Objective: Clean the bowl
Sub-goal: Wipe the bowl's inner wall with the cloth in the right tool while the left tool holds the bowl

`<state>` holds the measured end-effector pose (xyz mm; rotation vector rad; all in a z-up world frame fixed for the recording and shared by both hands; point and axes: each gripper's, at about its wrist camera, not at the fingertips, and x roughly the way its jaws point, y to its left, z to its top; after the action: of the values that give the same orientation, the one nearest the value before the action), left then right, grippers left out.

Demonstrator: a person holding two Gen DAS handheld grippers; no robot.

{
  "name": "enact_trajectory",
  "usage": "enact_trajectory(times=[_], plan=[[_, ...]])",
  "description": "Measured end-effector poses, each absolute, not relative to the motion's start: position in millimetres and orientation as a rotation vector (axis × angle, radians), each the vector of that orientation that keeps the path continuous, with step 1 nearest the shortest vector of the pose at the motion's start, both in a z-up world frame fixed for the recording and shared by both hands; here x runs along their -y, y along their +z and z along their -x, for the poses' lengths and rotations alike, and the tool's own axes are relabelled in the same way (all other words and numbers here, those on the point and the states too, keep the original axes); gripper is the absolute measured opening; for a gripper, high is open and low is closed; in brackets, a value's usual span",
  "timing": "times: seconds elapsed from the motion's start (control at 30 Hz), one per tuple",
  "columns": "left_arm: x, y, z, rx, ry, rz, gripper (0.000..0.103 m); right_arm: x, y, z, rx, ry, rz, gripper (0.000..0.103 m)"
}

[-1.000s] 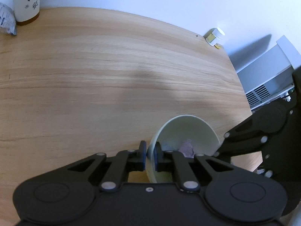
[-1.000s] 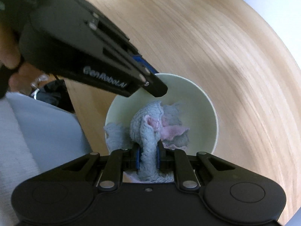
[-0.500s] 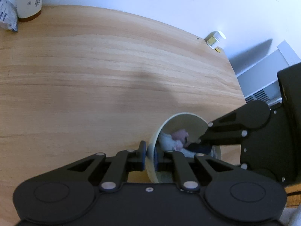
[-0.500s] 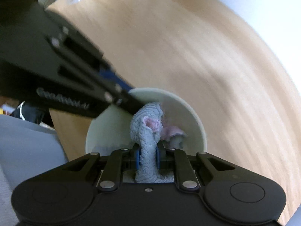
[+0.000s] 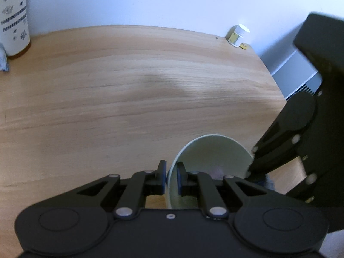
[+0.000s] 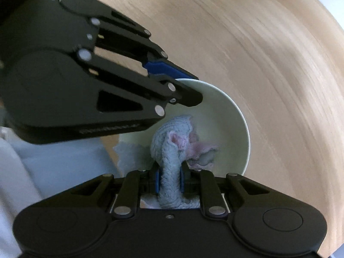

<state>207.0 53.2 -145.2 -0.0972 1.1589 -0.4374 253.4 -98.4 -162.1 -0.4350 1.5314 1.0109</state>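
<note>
bowl (image 5: 211, 152) rim clamped in left gripper (image 5: 171, 177).

Soft, even daylight over the wooden table (image 5: 129, 99), no glare anywhere, just a faint grey shadow smudged across its middle. Fisheye bending is strong: the table's far edge bows, and dark vignette eats the picture corners. The right wrist view is smeared, grain streaking toward the table's right edge, and the left gripper (image 6: 189, 90) looks blurred there.
</note>
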Motion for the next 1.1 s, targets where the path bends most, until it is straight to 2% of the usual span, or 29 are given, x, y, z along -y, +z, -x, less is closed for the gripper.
enact_trajectory(times=[0.13,0.27,0.37,0.73,1.1], plan=[[-55,-144,-209,-1.184,-0.443,0.140,0.008,112,-147,-256,-1.481,1.001,0.396,0.020],[-65,-140,-207,-1.183,-0.470,0.260,0.011,110,-135,-250,-1.314,0.968,0.530,0.020],[-65,-140,-202,-1.191,-0.449,0.240,0.011,100,-139,-237,-1.198,0.997,0.648,0.020],[-53,-147,-196,-1.229,-0.456,0.175,0.007,95,-177,-221,-1.248,1.068,0.689,0.019],[-40,-145,-196,-1.213,-0.516,0.069,0.011,84,-172,-183,-0.983,0.899,0.951,0.018]])
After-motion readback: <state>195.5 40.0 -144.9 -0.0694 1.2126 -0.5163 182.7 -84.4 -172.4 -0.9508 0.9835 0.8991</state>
